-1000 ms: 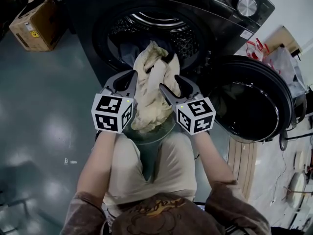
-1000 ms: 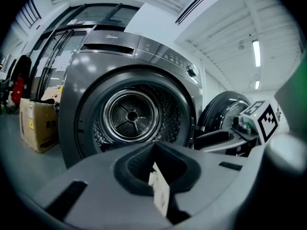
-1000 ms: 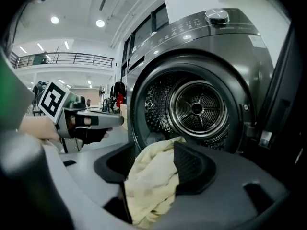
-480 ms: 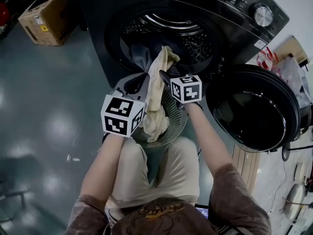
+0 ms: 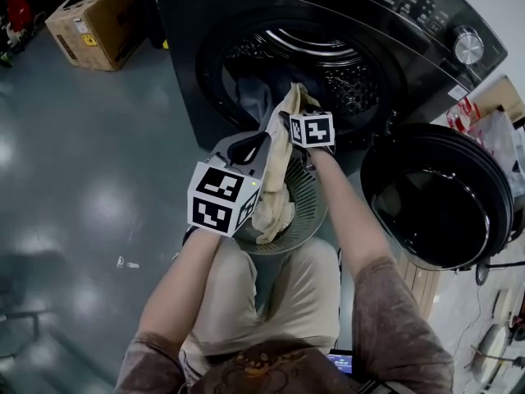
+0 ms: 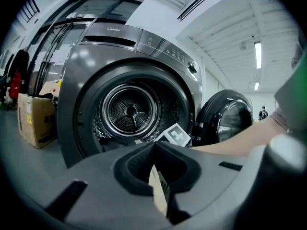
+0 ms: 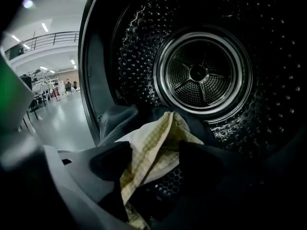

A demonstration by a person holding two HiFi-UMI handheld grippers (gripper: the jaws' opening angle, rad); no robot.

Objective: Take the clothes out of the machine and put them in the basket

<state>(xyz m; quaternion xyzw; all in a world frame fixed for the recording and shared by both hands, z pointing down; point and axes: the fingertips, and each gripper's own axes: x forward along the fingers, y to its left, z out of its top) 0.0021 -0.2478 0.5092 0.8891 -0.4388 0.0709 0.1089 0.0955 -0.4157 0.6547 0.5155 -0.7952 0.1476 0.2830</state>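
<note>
- I read the 2 jaws of the left claw (image 6: 156, 150) as closed on a strip of the cream checked cloth (image 5: 277, 183), held above the basket (image 5: 318, 220).
- At the mouth of the drum (image 7: 199, 73), the right claw (image 7: 156, 153) has just been opening. Its jaws stand apart with the cloth's upper fold running between them, and I see no pinch.
- From the drum's lip the cream checked cloth drapes down into the basket, where its lower end lies bunched.
- Round and of grey mesh, the basket sits just below the machine's opening, in front of my operator's knees.
- Dark and front-loading, the machine (image 5: 184, 64) has its door (image 5: 439, 195) swung open to the right in the head view.
- Inside the drum, a grey-blue garment (image 7: 117, 116) lies at the front left, beside the cloth.
- On the floor left of the machine, well apart, stands a cardboard box (image 5: 90, 23).
</note>
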